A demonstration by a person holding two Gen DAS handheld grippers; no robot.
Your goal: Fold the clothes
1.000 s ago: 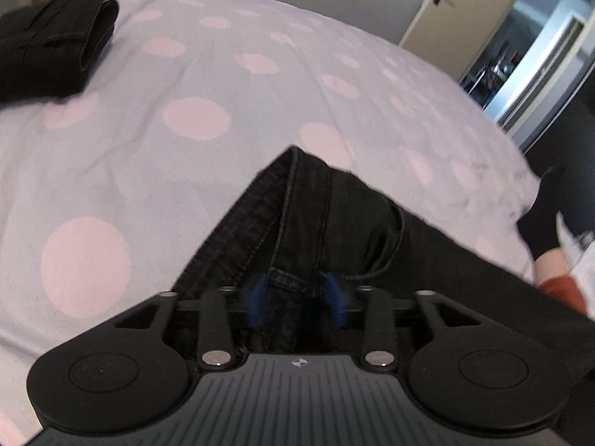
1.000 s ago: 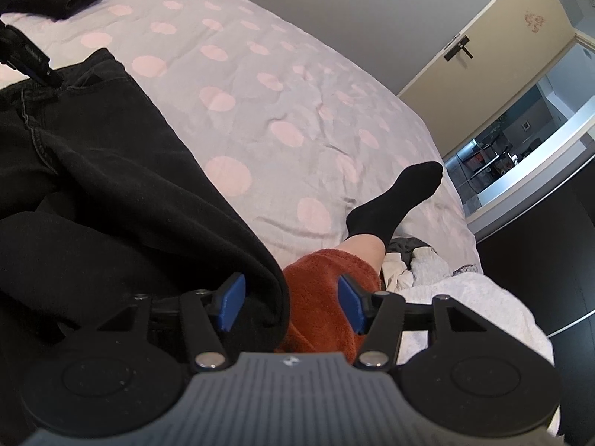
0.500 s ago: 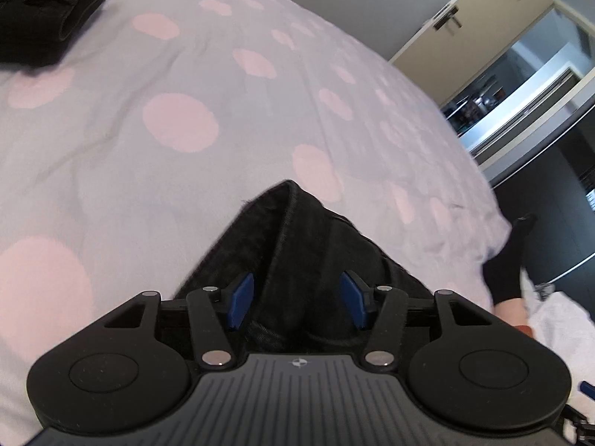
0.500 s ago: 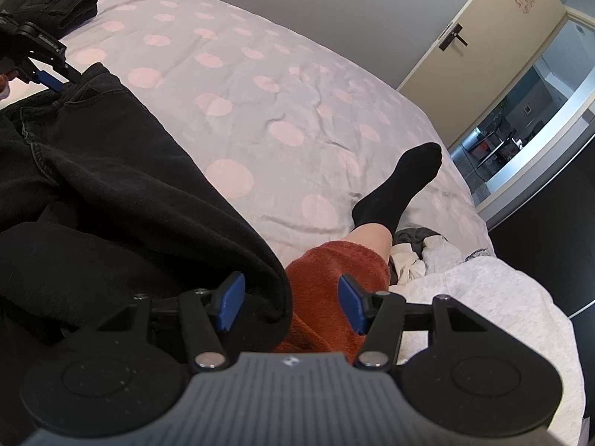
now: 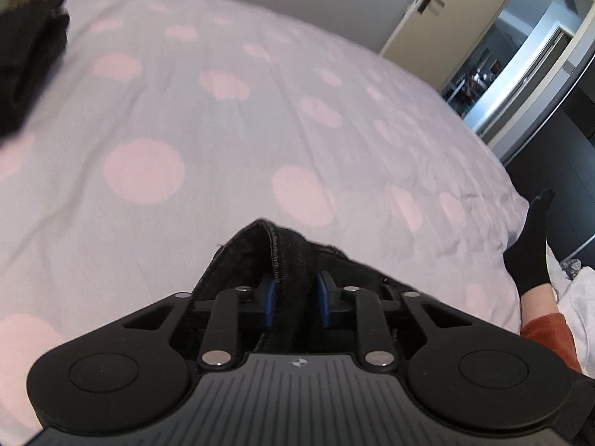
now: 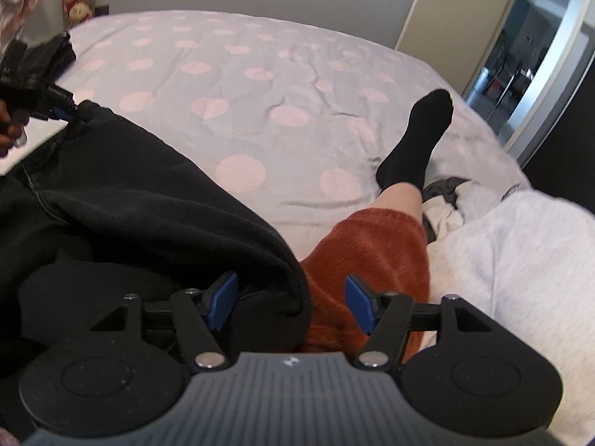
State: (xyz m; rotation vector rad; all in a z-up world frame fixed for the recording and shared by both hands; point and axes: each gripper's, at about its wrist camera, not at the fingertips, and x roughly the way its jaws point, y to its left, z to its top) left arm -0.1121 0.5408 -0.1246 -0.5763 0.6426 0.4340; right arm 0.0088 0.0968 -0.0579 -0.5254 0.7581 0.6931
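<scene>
A pair of black jeans [image 6: 122, 215] lies across the near side of a bed with a grey cover dotted pink [image 6: 260, 85]. My left gripper [image 5: 295, 299] is shut on a corner of the jeans [image 5: 286, 252] and holds it above the cover; it also shows in the right wrist view [image 6: 61, 109] at the far left. My right gripper [image 6: 290, 306] is open, its left blue pad against the jeans' edge, over a rust-coloured garment [image 6: 372, 245].
A folded black garment [image 5: 26, 67] lies at the bed's far left. A leg in a black sock [image 6: 420, 141] rests on the bed. A white fleece blanket [image 6: 513, 260] lies at right. A door [image 6: 446, 3] stands open beyond.
My left gripper opened half a second ago and has closed again on the jeans' corner, lifting it. The right gripper stayed open and tilted up slightly.
</scene>
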